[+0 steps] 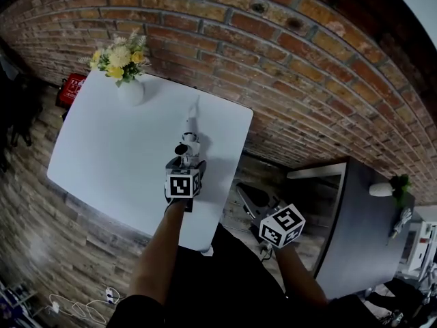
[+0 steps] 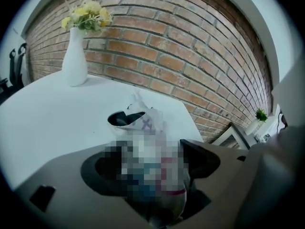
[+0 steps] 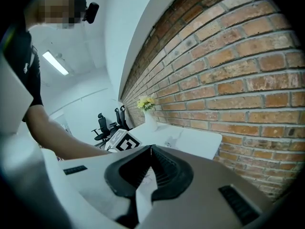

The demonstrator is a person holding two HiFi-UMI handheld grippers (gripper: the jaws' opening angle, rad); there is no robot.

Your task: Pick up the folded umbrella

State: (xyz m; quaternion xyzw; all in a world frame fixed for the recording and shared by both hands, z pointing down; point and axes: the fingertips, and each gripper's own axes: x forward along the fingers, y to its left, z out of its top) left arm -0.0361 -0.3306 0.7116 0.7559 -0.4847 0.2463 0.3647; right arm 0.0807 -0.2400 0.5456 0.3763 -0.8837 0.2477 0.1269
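1. Folded umbrella [image 1: 189, 141], head view: it lies on the white table [image 1: 109, 149] near the table's 3 o'clock edge, its length running roughly from 12 to 6 o'clock. The left gripper [image 1: 186, 161] is over its 6 o'clock end. The vase [image 1: 130, 91] of yellow flowers [image 1: 120, 55] stands at 10 o'clock from it. The right gripper [image 1: 244, 191] is off the table, at 4 o'clock from the umbrella.
2. Left gripper view: the jaws of the left gripper [image 2: 151, 150] stand wide, with the umbrella [image 2: 143, 122] between them, resting on the table [image 2: 47, 123]. I cannot tell whether the pads touch it. The vase [image 2: 75, 56] is at 11 o'clock, before the brick wall [image 2: 190, 56].
3. Right gripper view: the right gripper [image 3: 151, 151] has its jaws closed tip to tip, with nothing between them. The table [image 3: 198, 140] and vase [image 3: 150, 120] lie beyond, at 12 o'clock.
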